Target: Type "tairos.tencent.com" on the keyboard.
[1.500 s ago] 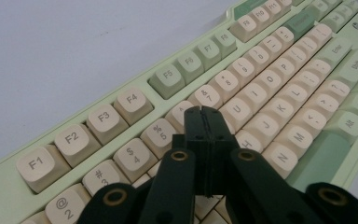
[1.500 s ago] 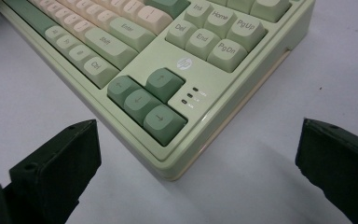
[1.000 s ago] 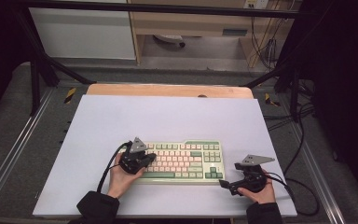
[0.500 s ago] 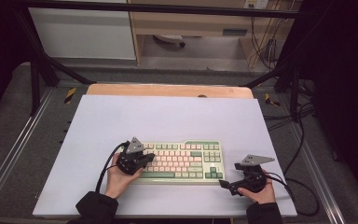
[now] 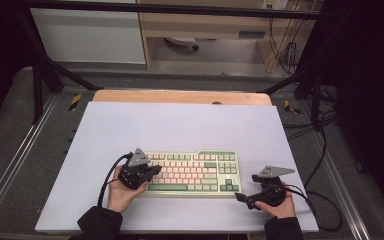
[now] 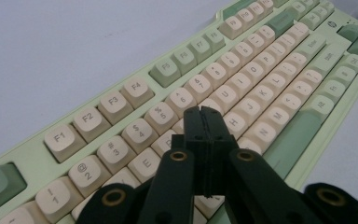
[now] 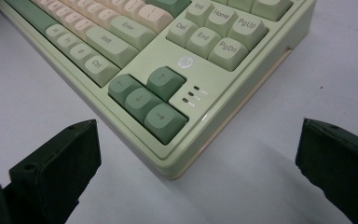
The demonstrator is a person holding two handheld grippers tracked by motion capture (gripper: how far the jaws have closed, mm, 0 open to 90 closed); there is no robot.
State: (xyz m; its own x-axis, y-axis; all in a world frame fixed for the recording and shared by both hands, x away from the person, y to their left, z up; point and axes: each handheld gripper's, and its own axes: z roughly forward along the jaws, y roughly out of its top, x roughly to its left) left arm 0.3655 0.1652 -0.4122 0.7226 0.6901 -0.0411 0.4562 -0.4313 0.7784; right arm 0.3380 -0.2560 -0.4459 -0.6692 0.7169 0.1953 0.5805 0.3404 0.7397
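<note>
Matte green-cream plastic keyboard [image 5: 192, 173], blocky keycaps, left tool [image 6: 204, 122] closed over keys, smooth table [image 5: 180, 125].

Keyboard [image 5: 192, 172]: pale green plastic case, smooth with a slight sheen along its edges; keycaps [image 6: 140, 133] cream and green plastic, matt, printed legends. Worktop [image 5: 180, 125]: covered by a smooth, matt, pale lavender-white sheet; bare light wood strip [image 5: 180, 96] at the far edge. Left claw [image 6: 204, 140]: black matt plastic, faintly grainy, with brass-coloured metal rings at the pivots. Right claw [image 7: 200, 163]: same matt black plastic, fine rough texture. Grey plate [image 5: 276, 171] on it: dull, flat finish.
</note>
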